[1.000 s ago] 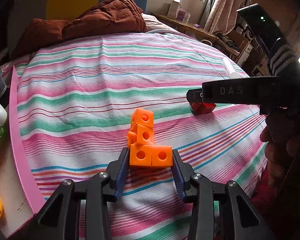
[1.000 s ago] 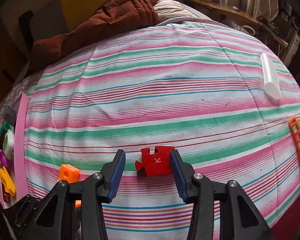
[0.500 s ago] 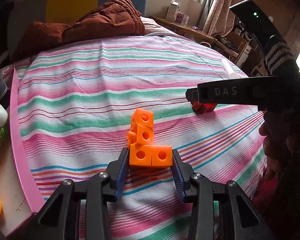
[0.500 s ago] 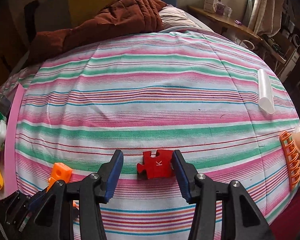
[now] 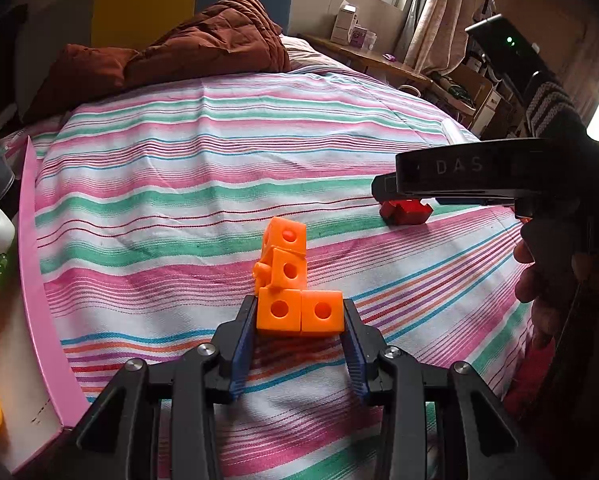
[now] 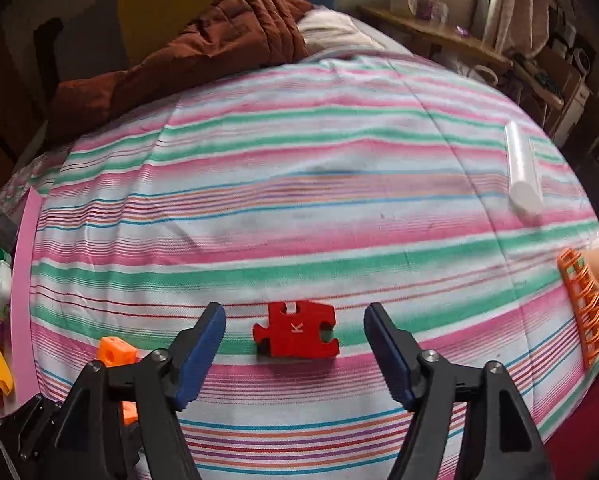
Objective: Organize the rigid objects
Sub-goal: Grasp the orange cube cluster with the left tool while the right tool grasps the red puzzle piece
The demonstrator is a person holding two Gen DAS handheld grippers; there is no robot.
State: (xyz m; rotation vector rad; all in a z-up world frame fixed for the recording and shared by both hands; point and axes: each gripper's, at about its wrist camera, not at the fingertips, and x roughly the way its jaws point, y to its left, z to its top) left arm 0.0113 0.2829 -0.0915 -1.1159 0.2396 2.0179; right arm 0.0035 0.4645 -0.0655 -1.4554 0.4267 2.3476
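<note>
My left gripper (image 5: 299, 320) is shut on a chain of orange linking cubes (image 5: 299, 310), gripping the near pair; the rest of the chain rises behind. The cubes also show in the right wrist view (image 6: 115, 350). A red puzzle piece marked K (image 6: 295, 330) lies flat on the striped bedsheet. My right gripper (image 6: 295, 324) is open, its fingers on either side of the piece and apart from it. In the left wrist view the right gripper (image 5: 459, 176) hovers just above the red piece (image 5: 405, 212).
A pink tray (image 5: 31, 260) with small toys sits at the bed's left edge. A white cylinder (image 6: 521, 172) lies far right. An orange lattice piece (image 6: 583, 312) lies at the right edge. A brown quilt (image 5: 203, 56) lies at the back.
My right gripper has opened wider around the red puzzle piece and drawn slightly back. My left gripper stays shut on the orange cubes, hardly moved.
</note>
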